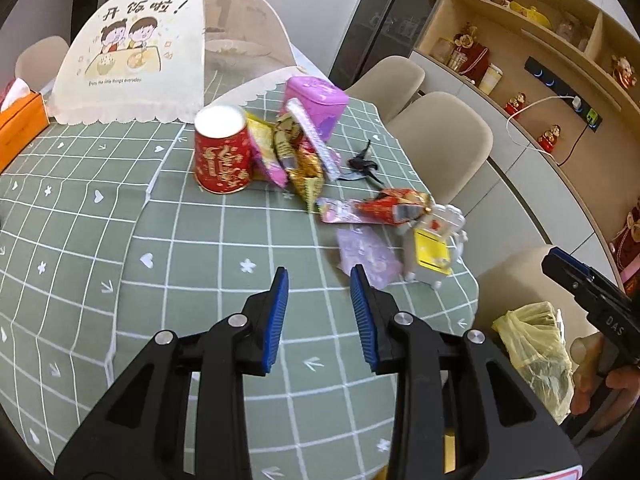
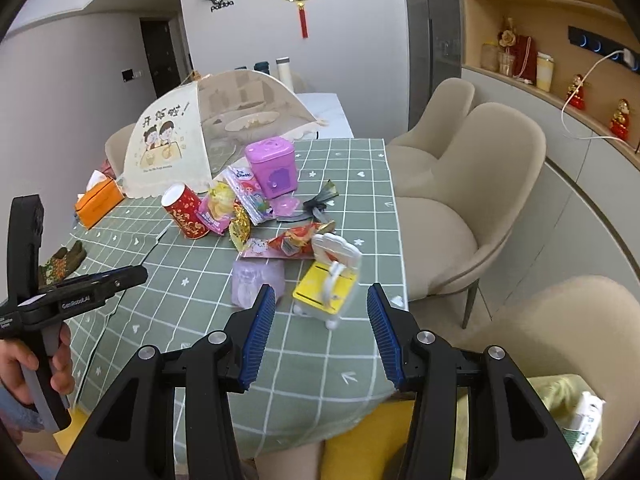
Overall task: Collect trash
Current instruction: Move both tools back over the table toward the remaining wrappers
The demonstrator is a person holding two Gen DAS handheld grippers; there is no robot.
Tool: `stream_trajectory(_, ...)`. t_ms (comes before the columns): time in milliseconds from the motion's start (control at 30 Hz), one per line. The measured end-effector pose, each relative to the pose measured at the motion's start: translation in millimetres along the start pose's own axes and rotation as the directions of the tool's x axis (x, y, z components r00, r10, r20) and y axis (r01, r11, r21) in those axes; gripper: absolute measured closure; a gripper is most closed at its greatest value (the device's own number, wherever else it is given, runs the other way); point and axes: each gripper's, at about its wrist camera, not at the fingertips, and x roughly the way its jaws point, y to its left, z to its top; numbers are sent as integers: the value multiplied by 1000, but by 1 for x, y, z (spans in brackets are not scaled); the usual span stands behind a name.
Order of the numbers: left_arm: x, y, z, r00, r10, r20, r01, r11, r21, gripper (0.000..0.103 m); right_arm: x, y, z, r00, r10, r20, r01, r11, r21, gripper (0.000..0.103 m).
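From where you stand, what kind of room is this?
Most likely a home dining room: a table under a green checked cloth with beige chairs around it, a mesh food cover over dishes, and shelves of ornaments along the wall.

Surface finishes on my table and tools

My left gripper (image 1: pixel 320 284) and right gripper (image 2: pixel 322 300) are matt black plastic with ribbed blue pads and bright metal pivots. The tablecloth (image 1: pixel 200 240) looks a soft matt cloth. The snack wrappers (image 1: pixel 304 160) are glossy crinkled foil and film; the red cup (image 1: pixel 222 152) looks printed paper; the purple box (image 2: pixel 272 168) is smooth plastic; the food cover (image 1: pixel 132 56) is fine mesh cloth.
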Motion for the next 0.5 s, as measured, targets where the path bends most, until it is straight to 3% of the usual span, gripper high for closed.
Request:
stream_trajectory(267, 20, 39, 24, 1000, -10, 4, 10, 998, -56, 70, 36, 18, -2, 998, -29, -55, 31, 999, 24, 57)
stream_trajectory(400, 42, 39, 34, 996, -83, -29, 80, 994, -79, 70, 41, 22, -6, 996, -61, -66, 63, 998, 31, 57)
stream_trajectory(500, 62, 22, 35, 985, -156, -71, 153, 987, -41, 69, 41, 16, -11, 993, -83, -78, 88, 995, 57, 57)
